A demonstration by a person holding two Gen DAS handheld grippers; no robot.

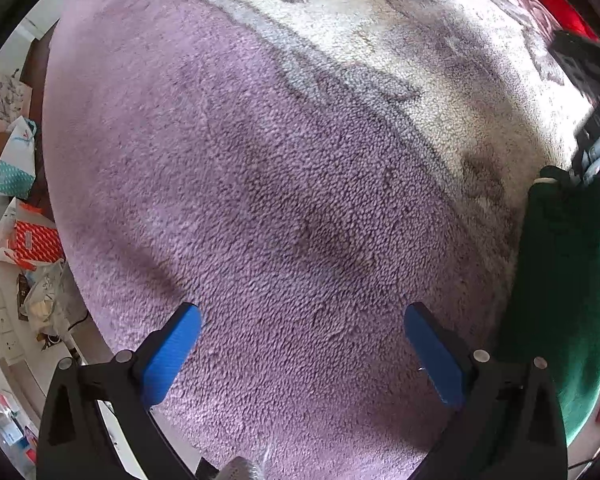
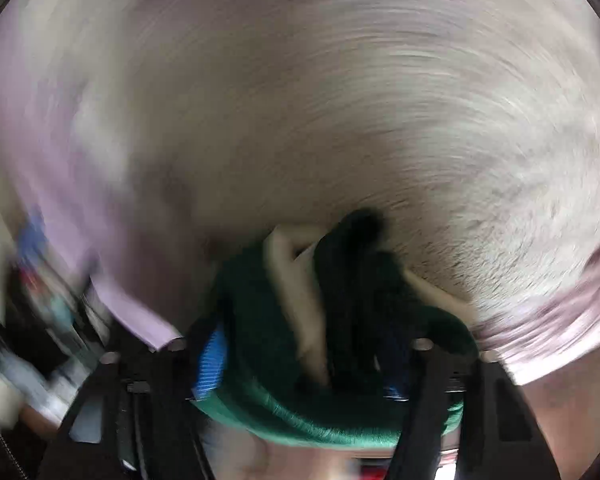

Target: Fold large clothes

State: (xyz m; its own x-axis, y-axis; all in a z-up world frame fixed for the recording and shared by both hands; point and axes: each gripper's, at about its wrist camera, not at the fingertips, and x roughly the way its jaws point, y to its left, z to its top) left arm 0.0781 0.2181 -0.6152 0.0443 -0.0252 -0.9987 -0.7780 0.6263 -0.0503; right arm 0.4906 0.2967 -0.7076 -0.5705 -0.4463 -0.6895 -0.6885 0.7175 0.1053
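Nearest your left camera, the left hand-held gripper (image 1: 302, 320) stands wide, its blue pads (image 1: 172, 358) spread apart with nothing between them, hovering over the purple border of a fleecy blanket (image 1: 260, 200). The blanket's cream centre with grey floral outlines fills the far side of that view. The green garment (image 1: 568, 292) hangs at the right edge of the left view, bunched and lifted clear of the blanket's near right part.

In your right view, the right hand-held gripper (image 2: 300, 356) is clamped on that green garment (image 2: 260, 320): dark green cloth, with a cream lining or label (image 2: 300, 292) showing, is gathered between the fingers and bulges over them. This view is heavily motion-blurred, so the blanket (image 2: 340, 100) beneath reads only as cream and purple streaks.

Off the blanket's left edge you have clutter: a teal dotted paper bag (image 1: 14, 164), an orange-and-white bag (image 1: 28, 244), and a clear plastic bag (image 1: 44, 292). You cannot tell their contents.
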